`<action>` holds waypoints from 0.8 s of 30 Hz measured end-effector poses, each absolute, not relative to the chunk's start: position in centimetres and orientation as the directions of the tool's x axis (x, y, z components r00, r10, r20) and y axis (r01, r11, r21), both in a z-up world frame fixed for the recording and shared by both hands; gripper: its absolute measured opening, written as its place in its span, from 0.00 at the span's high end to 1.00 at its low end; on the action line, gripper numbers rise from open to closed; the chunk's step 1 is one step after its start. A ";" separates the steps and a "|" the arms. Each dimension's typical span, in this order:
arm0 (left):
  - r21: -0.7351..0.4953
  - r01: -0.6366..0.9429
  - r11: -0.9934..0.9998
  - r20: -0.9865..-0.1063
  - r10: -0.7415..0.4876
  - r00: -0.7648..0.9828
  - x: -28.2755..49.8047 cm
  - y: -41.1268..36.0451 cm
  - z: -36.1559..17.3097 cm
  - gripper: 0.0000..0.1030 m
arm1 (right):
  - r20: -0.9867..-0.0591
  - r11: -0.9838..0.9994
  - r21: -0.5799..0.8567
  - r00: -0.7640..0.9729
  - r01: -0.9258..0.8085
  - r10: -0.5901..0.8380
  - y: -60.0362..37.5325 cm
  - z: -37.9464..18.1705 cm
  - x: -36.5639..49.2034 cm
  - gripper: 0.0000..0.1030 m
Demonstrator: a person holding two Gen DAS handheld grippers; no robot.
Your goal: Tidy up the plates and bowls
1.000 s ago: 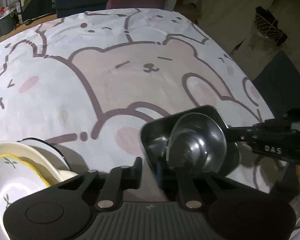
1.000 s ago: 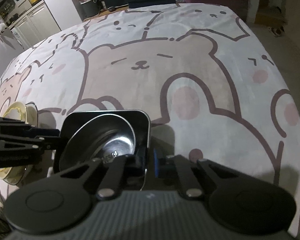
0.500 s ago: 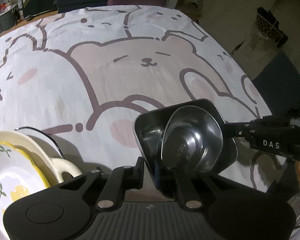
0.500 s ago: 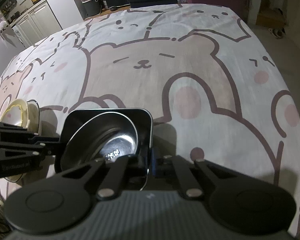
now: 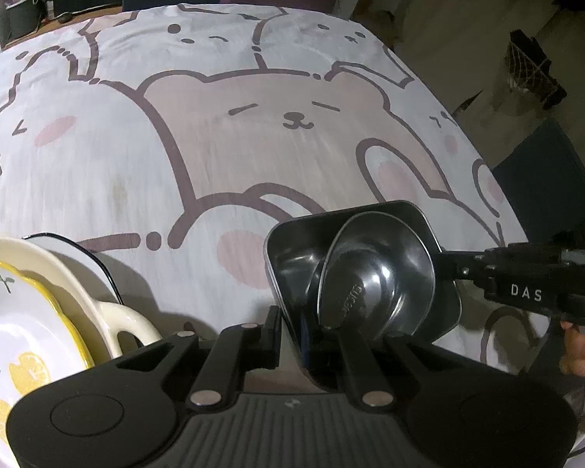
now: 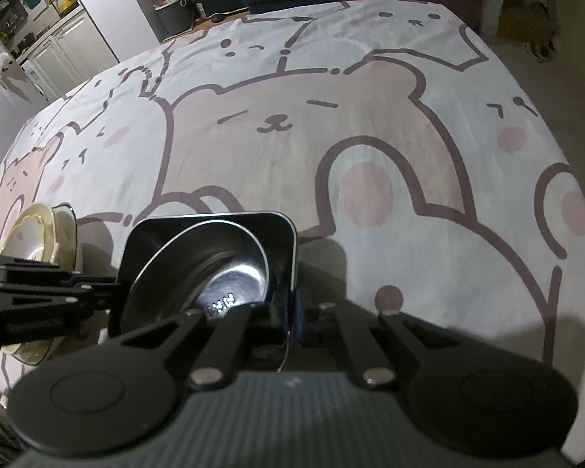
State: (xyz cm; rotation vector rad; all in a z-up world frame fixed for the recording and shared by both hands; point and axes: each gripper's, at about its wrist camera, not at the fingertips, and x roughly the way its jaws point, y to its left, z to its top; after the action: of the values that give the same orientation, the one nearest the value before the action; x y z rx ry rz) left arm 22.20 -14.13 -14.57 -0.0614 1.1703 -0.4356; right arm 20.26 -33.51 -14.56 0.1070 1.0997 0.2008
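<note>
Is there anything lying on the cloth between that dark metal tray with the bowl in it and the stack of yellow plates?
Nothing visible: only bare bear-print cloth lies between the square metal tray, carrying the round bowl, and the yellow plates.

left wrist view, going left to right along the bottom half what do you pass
lemon-print plate → cream handled dish under it → square metal tray with the round metal bowl inside → right gripper reaching in from the right edge
</note>
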 end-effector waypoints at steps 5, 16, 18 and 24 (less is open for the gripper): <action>-0.309 0.267 0.913 -0.872 -0.383 0.304 22.5 -13.6 -14.8 0.90 | -0.873 0.977 0.188 0.438 -0.104 0.215 -33.4 -14.6 20.2 0.96; -0.334 0.254 0.908 -0.857 -0.405 0.318 22.6 -13.3 -14.1 0.92 | -0.865 0.977 0.200 0.454 -0.080 0.214 -33.6 -14.1 19.9 0.96; -0.333 0.257 0.907 -0.853 -0.406 0.329 22.5 -13.3 -13.7 0.92 | -0.860 0.977 0.201 0.464 -0.076 0.213 -33.7 -13.8 19.7 0.96; -0.341 0.256 0.905 -0.834 -0.417 0.362 22.5 -12.8 -12.5 0.92 | -0.836 0.973 0.220 0.502 -0.065 0.222 -33.7 -12.5 19.2 0.96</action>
State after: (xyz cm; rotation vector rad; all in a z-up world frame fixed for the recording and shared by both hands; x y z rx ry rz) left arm 22.46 -12.78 -12.53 -0.1620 1.1198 -0.4358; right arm 19.18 -33.68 -12.54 0.1674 1.0319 0.1746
